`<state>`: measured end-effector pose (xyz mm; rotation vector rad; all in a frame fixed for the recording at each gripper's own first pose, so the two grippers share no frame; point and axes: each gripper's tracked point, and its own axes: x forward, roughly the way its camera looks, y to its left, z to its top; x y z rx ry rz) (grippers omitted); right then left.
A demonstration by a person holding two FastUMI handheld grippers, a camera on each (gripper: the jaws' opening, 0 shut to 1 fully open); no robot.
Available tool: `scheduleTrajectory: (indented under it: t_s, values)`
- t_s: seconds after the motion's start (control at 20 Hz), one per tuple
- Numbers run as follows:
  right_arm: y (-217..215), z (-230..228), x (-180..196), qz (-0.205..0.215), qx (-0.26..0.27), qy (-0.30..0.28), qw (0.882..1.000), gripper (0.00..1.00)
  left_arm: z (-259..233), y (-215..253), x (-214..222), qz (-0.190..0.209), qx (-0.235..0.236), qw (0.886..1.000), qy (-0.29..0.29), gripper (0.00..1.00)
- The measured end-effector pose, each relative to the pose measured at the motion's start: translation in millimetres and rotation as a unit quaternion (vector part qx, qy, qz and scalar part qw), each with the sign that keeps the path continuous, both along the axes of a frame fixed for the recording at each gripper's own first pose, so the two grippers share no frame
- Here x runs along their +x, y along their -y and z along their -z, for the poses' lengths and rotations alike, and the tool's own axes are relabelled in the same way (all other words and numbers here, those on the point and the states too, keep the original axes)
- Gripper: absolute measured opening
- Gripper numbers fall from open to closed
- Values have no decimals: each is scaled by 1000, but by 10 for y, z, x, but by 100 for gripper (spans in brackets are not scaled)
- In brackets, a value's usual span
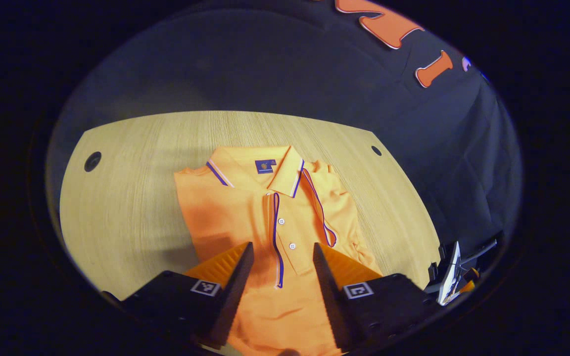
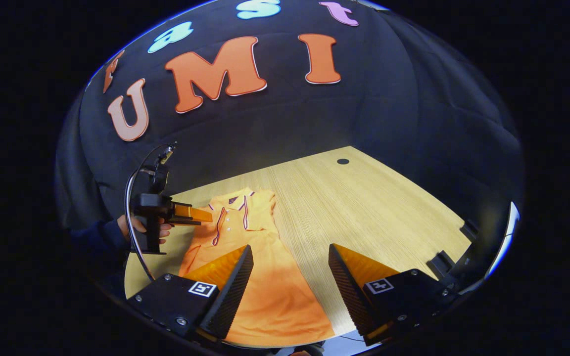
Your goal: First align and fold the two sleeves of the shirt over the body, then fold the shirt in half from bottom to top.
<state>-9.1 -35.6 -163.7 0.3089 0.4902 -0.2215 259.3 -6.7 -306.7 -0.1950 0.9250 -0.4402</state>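
My left gripper view looks forward and down from above the shirt's (image 1: 245, 212) lower half toward its collar, close in; the shirt occupies the centre of the frame, the bench (image 1: 131, 198) spreads behind it, and the booth wall fills the upper frame. My right gripper view sits farther out, off the shirt's (image 2: 265, 287) lower edge, facing across the bench (image 2: 374, 212) toward the wall. It shows my left hand-held gripper (image 2: 201, 216) at centre left, over the shirt. Both views share the shirt, the bench top and the wall.
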Motion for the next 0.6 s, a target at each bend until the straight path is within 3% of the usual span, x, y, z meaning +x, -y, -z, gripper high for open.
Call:
scheduleTrajectory:
  t_s: [0.05, 0.1, 0.6]
  values:
    - [5, -3, 4, -7, 0, 3, 1000, 94, -67, -49, -44, -8, 5, 1000, 12, 80]
    - [4, -5, -5, -14, 2, 5, 1000, 94, -148, -97, -110, -16, 10, 1000, 25, 94]
    - [-53, 183, -129, -100, 1, 8, 995, 94, -667, -576, -978, -108, 39, 988, 104, 96]
